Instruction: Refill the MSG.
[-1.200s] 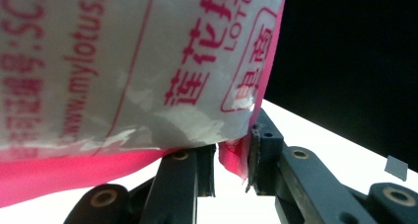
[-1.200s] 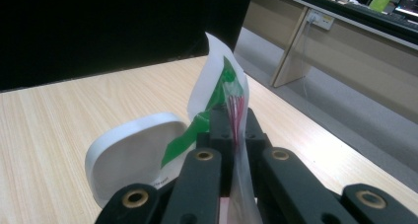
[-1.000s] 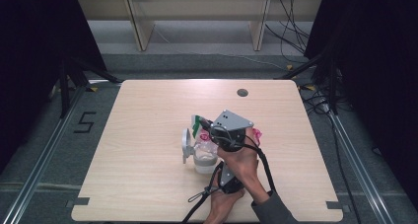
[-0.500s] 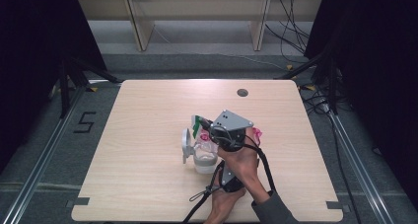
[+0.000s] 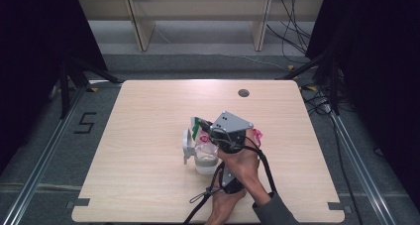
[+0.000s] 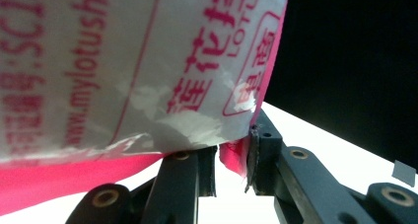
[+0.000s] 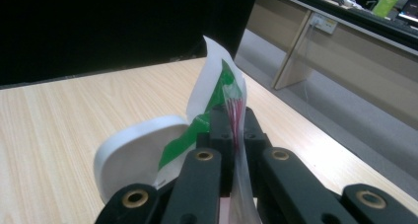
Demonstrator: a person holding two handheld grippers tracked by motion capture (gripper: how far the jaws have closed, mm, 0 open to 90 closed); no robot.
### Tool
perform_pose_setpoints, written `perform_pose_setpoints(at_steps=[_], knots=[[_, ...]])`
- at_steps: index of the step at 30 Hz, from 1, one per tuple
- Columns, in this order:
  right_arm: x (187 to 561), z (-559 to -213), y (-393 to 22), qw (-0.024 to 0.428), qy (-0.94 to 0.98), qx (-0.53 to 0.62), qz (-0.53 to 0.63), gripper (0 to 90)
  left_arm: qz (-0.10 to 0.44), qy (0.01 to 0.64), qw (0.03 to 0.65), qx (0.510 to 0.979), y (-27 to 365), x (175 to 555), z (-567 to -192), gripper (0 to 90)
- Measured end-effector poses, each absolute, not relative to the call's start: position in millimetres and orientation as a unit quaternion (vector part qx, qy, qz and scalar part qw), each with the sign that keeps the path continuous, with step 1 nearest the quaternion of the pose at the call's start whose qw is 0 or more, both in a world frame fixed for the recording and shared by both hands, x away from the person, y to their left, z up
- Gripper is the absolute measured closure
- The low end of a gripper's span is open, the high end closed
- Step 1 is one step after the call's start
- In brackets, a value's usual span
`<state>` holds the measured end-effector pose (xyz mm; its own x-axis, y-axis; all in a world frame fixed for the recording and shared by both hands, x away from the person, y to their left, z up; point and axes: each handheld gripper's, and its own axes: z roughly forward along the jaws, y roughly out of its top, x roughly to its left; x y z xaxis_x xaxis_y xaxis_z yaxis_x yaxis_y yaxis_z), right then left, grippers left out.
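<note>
the right gripper (image 7: 235, 135) is pinching a thin plastic packet (image 7: 217, 93) between its two black jaws, which are pressing together on the film so that almost no gap is showing between them. in the right gripper view the packet's white and green end is rising just above the fingertips, with a streak of pink print lying right in the pinch. a white rounded lid (image 7: 133, 157) is standing on edge just to the left of the jaws, partly behind the packet's lower corner.

the left gripper (image 6: 231, 162) is gripping the same packet (image 6: 148, 66) at its pink edge. in the left gripper view the white panel with pink lettering is hanging close above the fingers (image 6: 263, 155) and spreading away to their left, while the pink corner is sitting down between the two pads; the right pad is touching it, and a narrow gap is showing on the left pad's side.

in the high view both hands (image 5: 240, 168) are crowding together near the middle of the wooden table (image 5: 143, 116), one gripper above the other. the packet (image 5: 198, 126) is showing green just left of the upper gripper and pink at its right, and a clear cup (image 5: 205, 158) is standing directly below the fingertips with the white lid (image 5: 187, 144) beside it
</note>
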<state>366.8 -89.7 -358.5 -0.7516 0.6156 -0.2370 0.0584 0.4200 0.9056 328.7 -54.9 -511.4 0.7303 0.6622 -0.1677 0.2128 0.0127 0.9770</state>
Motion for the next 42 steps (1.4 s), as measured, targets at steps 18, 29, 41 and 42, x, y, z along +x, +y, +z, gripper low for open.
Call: perform_pose_setpoints(at_steps=[18, 29, 41, 42], knots=[[368.9, -359.5, -87.9, 0.281, 0.794, 0.214, 0.495, 89.2, 0.168, 0.325, 0.639, 0.677, -55.5, 328.8, -511.3, 76.2], [368.3, -359.5, -89.2, 0.272, 0.791, 0.224, 0.499, 89.3, 0.176, 0.338, 0.637, 0.669, -55.8, 327.2, -511.4, 76.2], [368.6, -358.8, -89.7, 0.272, 0.792, 0.221, 0.500, 89.4, 0.175, 0.338, 0.639, 0.669, -55.6, 326.8, -511.8, 76.3], [368.0, -359.0, -89.4, 0.270, 0.792, 0.226, 0.499, 89.4, 0.175, 0.338, 0.638, 0.669, -55.7, 326.8, -512.0, 76.3]])
